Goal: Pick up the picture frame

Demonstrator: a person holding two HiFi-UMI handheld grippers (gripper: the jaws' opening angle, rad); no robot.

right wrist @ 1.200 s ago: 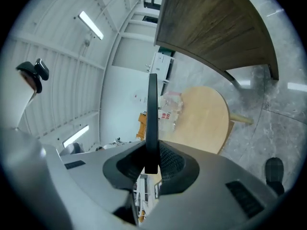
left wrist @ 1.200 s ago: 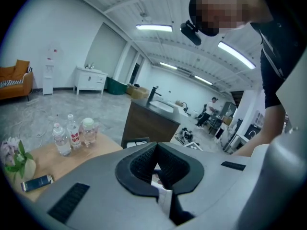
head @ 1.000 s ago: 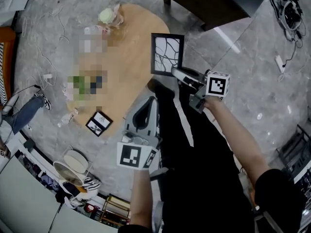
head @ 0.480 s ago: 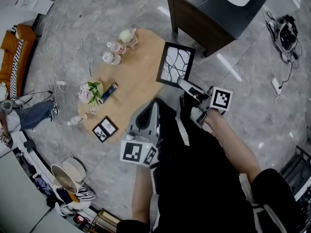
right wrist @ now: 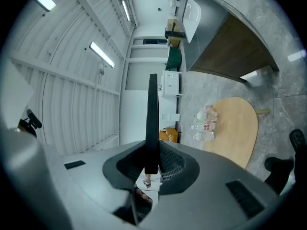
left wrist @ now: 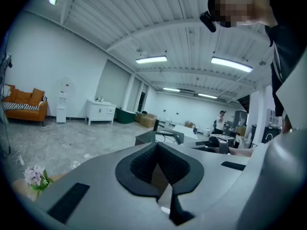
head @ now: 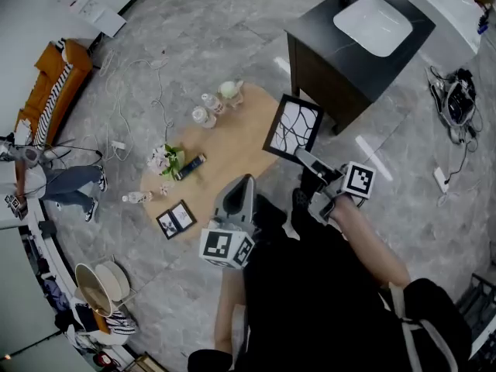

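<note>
The picture frame [head: 293, 128], black-edged with a white sheet of dark branching lines, hangs in the air over the right end of the low wooden table [head: 240, 142]. My right gripper [head: 301, 155] is shut on its lower edge. In the right gripper view the picture frame [right wrist: 152, 119] shows edge-on as a thin black bar standing up from between the pads of the right gripper [right wrist: 151, 164]. My left gripper [head: 239, 183] is held in front of the person's body, jaws together and empty. The left gripper [left wrist: 158, 169] looks out level across the room.
On the table stand bottles [head: 205, 113], a small bunch of flowers [head: 164, 160], a dark flat bar [head: 190, 166] and a small double photo frame [head: 176, 219]. A dark cabinet with a white basin [head: 353, 49] stands behind. An orange sofa [head: 50, 91] and floor cables lie left.
Both grippers have risen, and the right one has carried the picture frame up from the table's edge. The table and floor now look smaller and farther below.
</note>
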